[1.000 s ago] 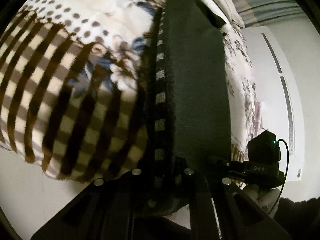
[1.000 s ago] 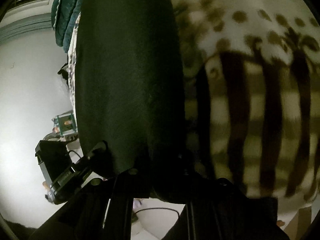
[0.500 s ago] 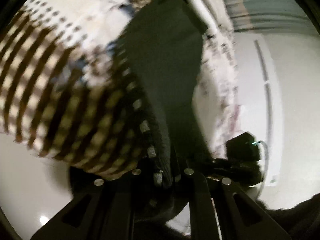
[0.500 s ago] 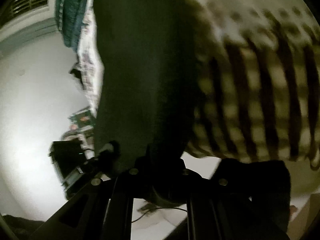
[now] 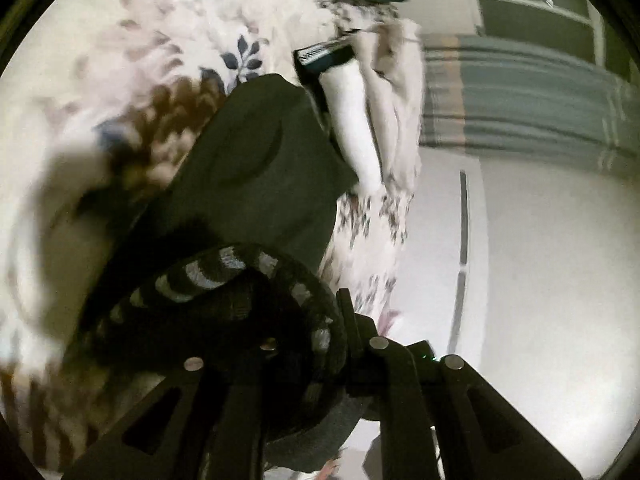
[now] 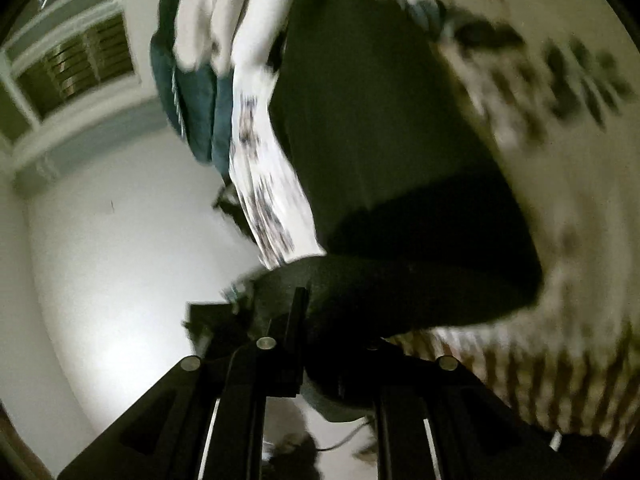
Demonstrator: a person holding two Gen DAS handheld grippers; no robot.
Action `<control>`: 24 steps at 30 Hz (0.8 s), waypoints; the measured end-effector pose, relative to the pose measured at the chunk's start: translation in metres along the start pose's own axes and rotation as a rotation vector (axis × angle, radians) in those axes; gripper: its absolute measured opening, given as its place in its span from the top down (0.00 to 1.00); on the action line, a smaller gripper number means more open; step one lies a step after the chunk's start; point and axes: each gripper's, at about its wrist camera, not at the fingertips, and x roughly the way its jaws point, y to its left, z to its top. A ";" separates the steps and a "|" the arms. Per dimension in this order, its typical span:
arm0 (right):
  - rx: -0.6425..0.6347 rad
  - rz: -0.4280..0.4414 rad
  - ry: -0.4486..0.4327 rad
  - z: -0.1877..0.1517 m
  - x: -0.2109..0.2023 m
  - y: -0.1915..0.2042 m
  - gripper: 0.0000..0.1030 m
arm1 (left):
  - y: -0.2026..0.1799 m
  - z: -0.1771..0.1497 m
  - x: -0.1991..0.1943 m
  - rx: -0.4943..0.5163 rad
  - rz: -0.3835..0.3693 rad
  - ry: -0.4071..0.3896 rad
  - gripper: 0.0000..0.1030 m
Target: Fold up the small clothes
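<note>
A dark garment (image 5: pixel 256 168) lies spread on the bed, and its near edge is lifted and curled back toward me. A grey-striped band (image 5: pixel 208 272) runs along that edge. My left gripper (image 5: pixel 304 316) is shut on the edge, with its fingers mostly buried in the cloth. In the right wrist view the same garment (image 6: pixel 372 120) bulges into a thick roll over my right gripper (image 6: pixel 336 320). Its jaws are opening, with the cloth still bunched between them and the fingertips hidden.
The bed has a floral sheet (image 5: pixel 180 20) and a brown checked blanket (image 6: pixel 560 340). White clothes (image 5: pixel 352 120) and a teal folded item (image 6: pixel 192 112) lie at the far end. Pale floor (image 5: pixel 540 260) runs beside the bed, below a window (image 6: pixel 72 60).
Both grippers have swept forward along the bed with the garment's edge, which now curls over the rest. The checked blanket has slid to the edges of both views, which have rolled.
</note>
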 end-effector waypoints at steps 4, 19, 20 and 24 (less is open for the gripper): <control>0.072 0.029 -0.024 0.063 0.019 0.018 0.78 | 0.009 0.052 0.025 -0.086 -0.023 -0.008 0.81; 0.182 0.117 -0.203 0.155 0.024 0.037 0.56 | 0.000 0.156 0.045 -0.196 -0.150 -0.087 0.69; 0.168 0.105 -0.227 0.157 0.020 0.039 0.55 | -0.004 0.160 0.046 -0.150 -0.108 -0.085 0.68; -0.015 -0.150 -0.273 0.156 0.013 0.062 0.53 | -0.038 0.160 0.057 0.198 0.173 -0.035 0.55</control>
